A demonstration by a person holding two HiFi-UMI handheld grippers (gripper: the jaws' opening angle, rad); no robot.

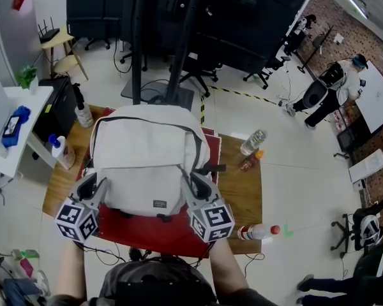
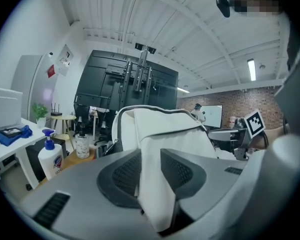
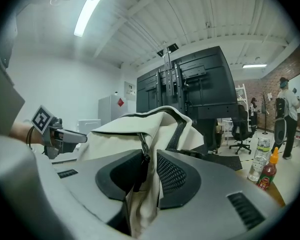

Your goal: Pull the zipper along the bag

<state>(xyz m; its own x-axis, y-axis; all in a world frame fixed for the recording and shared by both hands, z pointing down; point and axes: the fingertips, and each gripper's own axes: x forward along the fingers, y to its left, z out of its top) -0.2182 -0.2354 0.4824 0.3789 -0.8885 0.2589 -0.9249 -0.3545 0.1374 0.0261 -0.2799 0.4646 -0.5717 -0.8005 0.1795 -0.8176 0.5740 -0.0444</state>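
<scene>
Working at the near end of the bag [image 1: 150,164], lying flat on the red cloth [image 1: 153,231] over the table [image 1: 242,196], with its top end pointing away from the person

Holding the left gripper [image 1: 92,185] at the near left corner, jaws apart, with a fold of white fabric lying between them, apparently loose rather than pinched

Holding the right gripper [image 1: 195,183] at the near right corner, jaws likewise apart, with the dark zipper pull [image 3: 140,156] and some fabric hanging between them

Tracing the zipper [image 1: 147,116]: leading away from the right gripper, arching over the far end of the bag and descending the left side

Treating the right gripper as the nearer to the pull; judging the coming move as closing on the pull and drawing it forward along that arch, with the left steadying the fabric

Finding no view into the bag; contents not determinable
</scene>
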